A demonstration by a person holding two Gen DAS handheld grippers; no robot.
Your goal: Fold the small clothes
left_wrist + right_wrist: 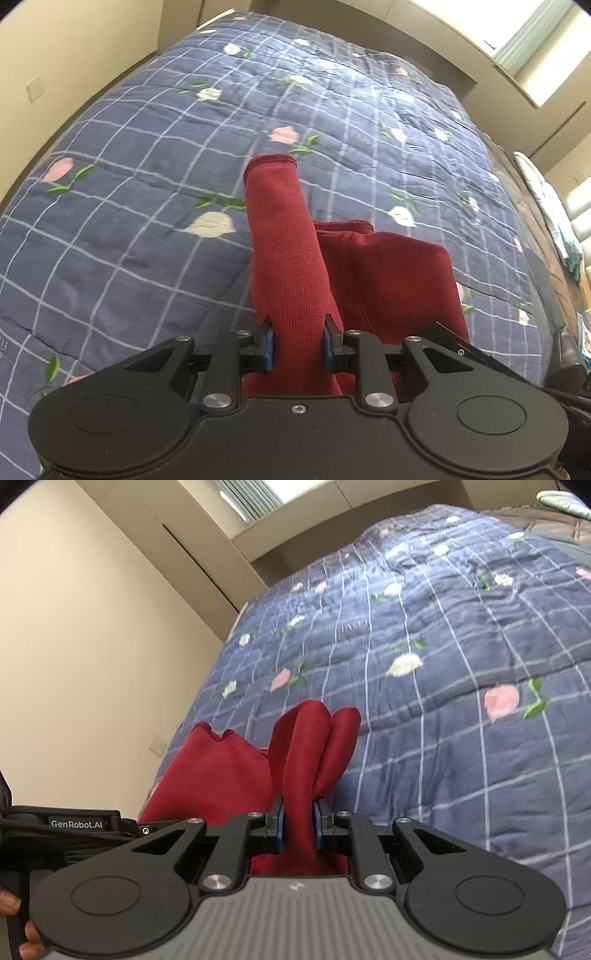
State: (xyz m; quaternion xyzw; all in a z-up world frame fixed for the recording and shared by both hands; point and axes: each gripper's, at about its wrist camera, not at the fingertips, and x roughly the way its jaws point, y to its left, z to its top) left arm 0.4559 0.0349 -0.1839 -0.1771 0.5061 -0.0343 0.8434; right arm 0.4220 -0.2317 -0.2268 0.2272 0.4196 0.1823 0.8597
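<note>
Red garment [295, 258] pinched between both grippers' fingers [269, 345] above quilt [147, 184]

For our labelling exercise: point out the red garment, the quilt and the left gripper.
red garment [288, 258], left wrist view, on the hanging tube of knit.
quilt [147, 147], left wrist view, on a bare checked patch.
left gripper [298, 341], left wrist view, midway between its fingertips.

Both grippers are black with blue pads [268, 345] and silver screws [377, 881]; the right gripper [298, 825] has a ribbed grey plate.
</note>
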